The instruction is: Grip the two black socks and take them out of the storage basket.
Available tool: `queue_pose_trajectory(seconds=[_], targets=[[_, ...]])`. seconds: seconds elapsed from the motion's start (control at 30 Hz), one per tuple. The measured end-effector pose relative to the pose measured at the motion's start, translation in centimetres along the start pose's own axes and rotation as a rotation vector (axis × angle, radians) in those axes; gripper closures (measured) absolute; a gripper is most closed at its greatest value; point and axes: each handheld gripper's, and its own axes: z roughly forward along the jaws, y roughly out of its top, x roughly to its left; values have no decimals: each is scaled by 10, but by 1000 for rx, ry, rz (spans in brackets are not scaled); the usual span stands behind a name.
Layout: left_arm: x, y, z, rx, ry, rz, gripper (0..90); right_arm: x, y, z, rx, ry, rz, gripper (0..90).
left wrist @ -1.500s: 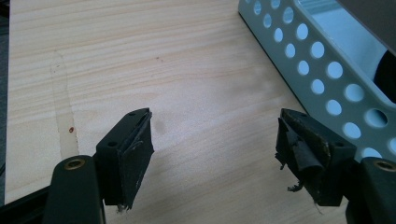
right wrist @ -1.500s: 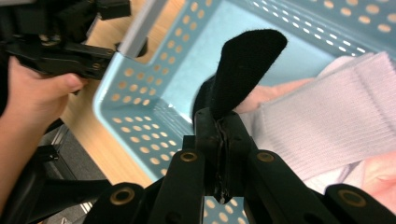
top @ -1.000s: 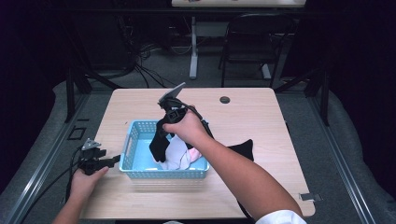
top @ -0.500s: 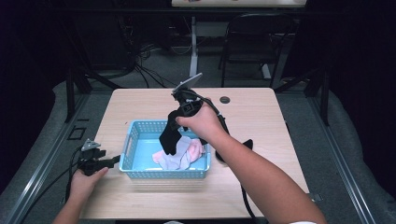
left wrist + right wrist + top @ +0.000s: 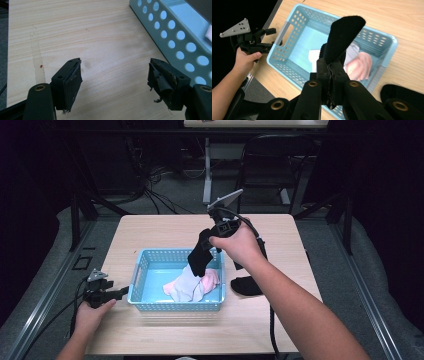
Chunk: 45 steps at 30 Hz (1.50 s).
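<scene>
High view: the right claw (image 5: 216, 234), held in the person's right hand (image 5: 239, 246), is raised above the far right corner of the pale blue perforated plastic basket (image 5: 145, 269) that sits on the light wooden worktop (image 5: 165, 227), and its jaws are pressed together on the upper end of a black fabric sock (image 5: 200, 255). The sock hangs down from the claw with its long axis near vertical, and its free end dangles directly over the basket's interior, so a release here would most likely drop it inside. In the right gripper view the same black sock (image 5: 342, 35) rises from between the closed jaws, with the basket (image 5: 287, 65) spread beneath it. The right hand is plainly the nearer to the basket's contents. The left claw (image 5: 119, 293) rests low at the worktop's near left edge, just beside the basket's left wall, pointing toward it. In the left gripper view its jaws stand spread apart with nothing but bare wood between them, the basket wall (image 5: 175, 37) lying off to one side. Count: one basket; two pale garments already in it, a grey-white cloth (image 5: 187, 287) and a pink cloth (image 5: 212, 279), touching one another; two black socks, one in the claw and a second black sock (image 5: 247, 286) lying flat on the worktop just beyond the basket's right wall; two claws.
</scene>
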Motion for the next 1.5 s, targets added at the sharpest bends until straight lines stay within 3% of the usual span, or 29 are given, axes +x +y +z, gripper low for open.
queue_pose_trajectory(seconds=[0.43,0.97,1.17,1.5], targets=[[0,0,1,-1,4,3,271,-38,-14,-26,-45,-44,69,874],[-1,0,2,7,5,8,271,-85,-40,-44,-75,-91,167,874],[-1,0,2,5,6,9,271,-99,-49,-40,-90,-88,205,874],[-1,0,3,4,8,9,271,-112,-61,-14,-43,-58,235,874]])
